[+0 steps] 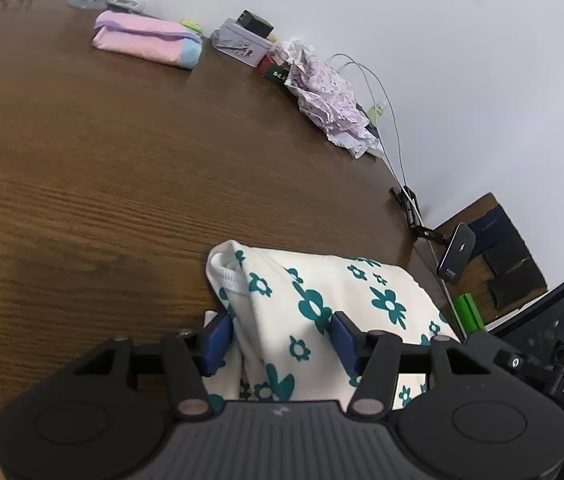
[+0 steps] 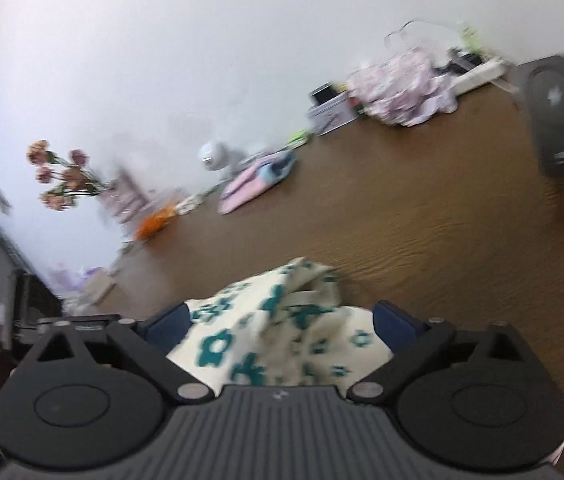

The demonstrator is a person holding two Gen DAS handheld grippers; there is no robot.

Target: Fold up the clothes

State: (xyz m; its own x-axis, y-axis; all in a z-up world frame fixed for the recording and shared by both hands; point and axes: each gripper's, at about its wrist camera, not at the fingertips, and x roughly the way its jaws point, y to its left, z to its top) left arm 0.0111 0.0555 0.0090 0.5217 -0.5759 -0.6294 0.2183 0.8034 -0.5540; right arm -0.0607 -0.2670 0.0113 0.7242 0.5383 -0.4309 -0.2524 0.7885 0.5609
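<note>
Cream floral knit garment — bunched, soft-ribbed hem

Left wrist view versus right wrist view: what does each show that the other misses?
Only the left shows the ribbed hem of the floral garment, a green block and a clamp at the table edge. Only the right shows flowers and an orange item. Both show the garment between open jaws, the pink folded cloth, the crumpled lilac cloth, the tin and the wooden table.
</note>
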